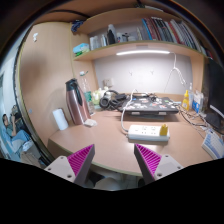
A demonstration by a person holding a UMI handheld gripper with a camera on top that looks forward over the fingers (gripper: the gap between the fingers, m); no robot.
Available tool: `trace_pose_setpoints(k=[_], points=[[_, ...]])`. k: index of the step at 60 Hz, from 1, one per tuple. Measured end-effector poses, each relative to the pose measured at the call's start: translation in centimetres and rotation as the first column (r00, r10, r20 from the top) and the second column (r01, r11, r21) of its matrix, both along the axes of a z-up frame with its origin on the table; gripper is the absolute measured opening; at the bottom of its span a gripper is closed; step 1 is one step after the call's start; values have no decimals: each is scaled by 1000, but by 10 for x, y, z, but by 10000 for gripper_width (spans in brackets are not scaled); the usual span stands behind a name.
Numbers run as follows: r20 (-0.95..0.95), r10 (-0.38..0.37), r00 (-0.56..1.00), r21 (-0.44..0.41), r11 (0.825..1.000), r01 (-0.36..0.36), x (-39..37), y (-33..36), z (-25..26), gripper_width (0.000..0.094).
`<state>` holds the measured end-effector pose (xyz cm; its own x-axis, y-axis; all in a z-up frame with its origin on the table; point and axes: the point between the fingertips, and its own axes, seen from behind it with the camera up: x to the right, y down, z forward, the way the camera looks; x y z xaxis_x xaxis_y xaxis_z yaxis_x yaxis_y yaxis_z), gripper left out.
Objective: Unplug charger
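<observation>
A white power strip [148, 130] lies on the wooden desk [100, 140], just ahead of my right finger. Something small is plugged in at its right end [165, 129], too small to tell as the charger. Cables run from it toward the back right. My gripper [112, 162] is open and empty, its magenta pads [79, 160] wide apart, held above the desk's front edge, short of the strip.
A dark thermos [75, 100] and a white cup [59, 119] stand at the desk's left. A laptop [150, 106], headphones and bottles [185, 99] sit at the back under a lit shelf of books [150, 32]. A chair shows below the desk edge.
</observation>
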<state>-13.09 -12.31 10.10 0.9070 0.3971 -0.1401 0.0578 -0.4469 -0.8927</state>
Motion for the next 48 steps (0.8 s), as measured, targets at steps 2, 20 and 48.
trace_pose_setpoints(k=[2, 20, 48], points=[[4, -3, 1000, 2, 1000, 3, 1, 3, -1, 872], [94, -208, 973, 40, 978, 206, 88, 82, -28, 883], [158, -310, 937, 52, 951, 306, 132, 191, -73, 731]])
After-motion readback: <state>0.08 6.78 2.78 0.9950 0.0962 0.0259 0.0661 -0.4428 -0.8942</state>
